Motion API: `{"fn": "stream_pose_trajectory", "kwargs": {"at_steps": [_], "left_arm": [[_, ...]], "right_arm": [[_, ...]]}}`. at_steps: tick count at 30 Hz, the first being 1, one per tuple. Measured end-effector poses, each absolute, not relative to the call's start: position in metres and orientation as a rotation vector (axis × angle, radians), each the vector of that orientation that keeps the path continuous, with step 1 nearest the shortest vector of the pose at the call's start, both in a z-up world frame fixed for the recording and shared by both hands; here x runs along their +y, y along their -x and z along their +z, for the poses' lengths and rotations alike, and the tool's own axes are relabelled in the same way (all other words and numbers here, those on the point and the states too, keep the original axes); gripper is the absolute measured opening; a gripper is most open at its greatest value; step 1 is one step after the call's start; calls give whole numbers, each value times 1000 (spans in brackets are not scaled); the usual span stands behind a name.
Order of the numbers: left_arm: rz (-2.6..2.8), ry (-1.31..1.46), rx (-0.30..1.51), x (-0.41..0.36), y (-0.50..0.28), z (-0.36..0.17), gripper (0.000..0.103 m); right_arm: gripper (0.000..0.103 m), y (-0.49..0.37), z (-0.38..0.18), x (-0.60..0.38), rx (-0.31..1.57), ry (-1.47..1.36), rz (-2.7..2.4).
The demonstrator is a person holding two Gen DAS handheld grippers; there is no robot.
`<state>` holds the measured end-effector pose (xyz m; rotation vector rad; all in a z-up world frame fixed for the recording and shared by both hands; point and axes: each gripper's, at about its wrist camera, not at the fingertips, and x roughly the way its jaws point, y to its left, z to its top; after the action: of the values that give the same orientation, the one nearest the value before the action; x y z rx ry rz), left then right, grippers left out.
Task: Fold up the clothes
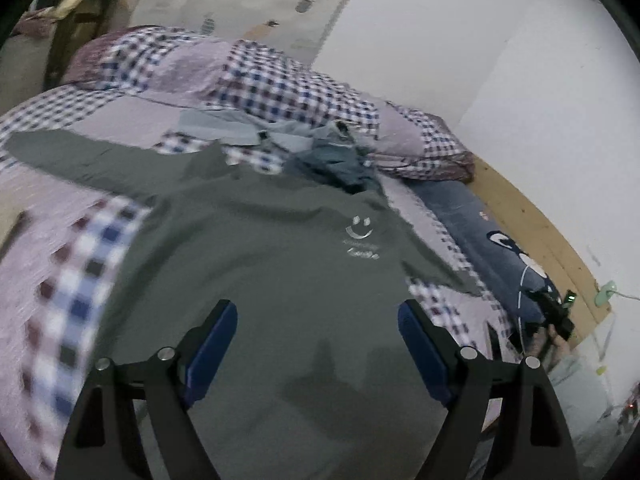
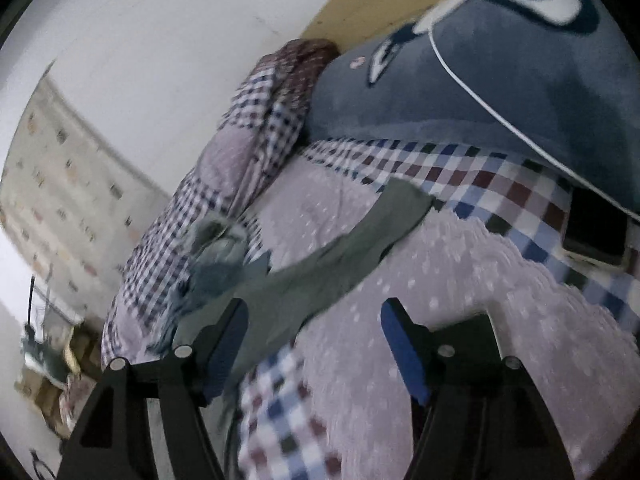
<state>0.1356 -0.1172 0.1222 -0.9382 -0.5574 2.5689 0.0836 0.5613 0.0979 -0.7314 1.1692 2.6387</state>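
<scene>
1. In the left wrist view, our left gripper hangs over the lower body of the green long-sleeved shirt. Its blue pads stand wide apart with only cloth showing below the gap; nothing is pinched between them. The shirt lies spread front-up on the checked bedspread, its smiley print showing and one sleeve stretched out to the side. Laid flat and open like this, we judge it ready for folding, since sleeves and hem are all reachable. Beyond the collar sits a crumpled pile of blue-grey clothes, against the rolled checked quilt and apart from the working area. Our right gripper shows small and dark at the far right edge; from here we cannot tell its state.

2. In the right wrist view, our right gripper is tilted and also wide open, holding nothing. The shirt's other sleeve runs diagonally away from between the jaws across the dotted part of the bedspread, its cuff near the checked band. We judge the gripper is placed here because this sleeve is the part nearest to it. The blue-grey pile lies left of the sleeve, and a dark blue pillow with a white cable across it sits beyond.
</scene>
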Motion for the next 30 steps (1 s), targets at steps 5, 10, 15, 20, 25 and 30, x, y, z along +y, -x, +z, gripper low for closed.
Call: {"fn": "stream_pose_trajectory", "kwargs": {"at_steps": [5,10,15,20,25,30], "left_arm": [[2531,879,-513,-81,-85,119,86],[2517,869,-527,-53,-38,100,86],[2480,914,-574,-33,-5,69,86],[2453,967,-570,-26,2,50,86],[2454,977,-583,-29,4,45,86],[2454,988,-596,-31,5,40,86]], "right_arm": [[73,-39,74,605,1311,653,2481],[73,-5,29,639,1510,628,2277],[75,20,10,644,1480,673,2264],[75,47,13,646,1320,740,2333],[74,63,11,643,1196,816,2295],[81,76,7,641,1120,808,2259]]}}
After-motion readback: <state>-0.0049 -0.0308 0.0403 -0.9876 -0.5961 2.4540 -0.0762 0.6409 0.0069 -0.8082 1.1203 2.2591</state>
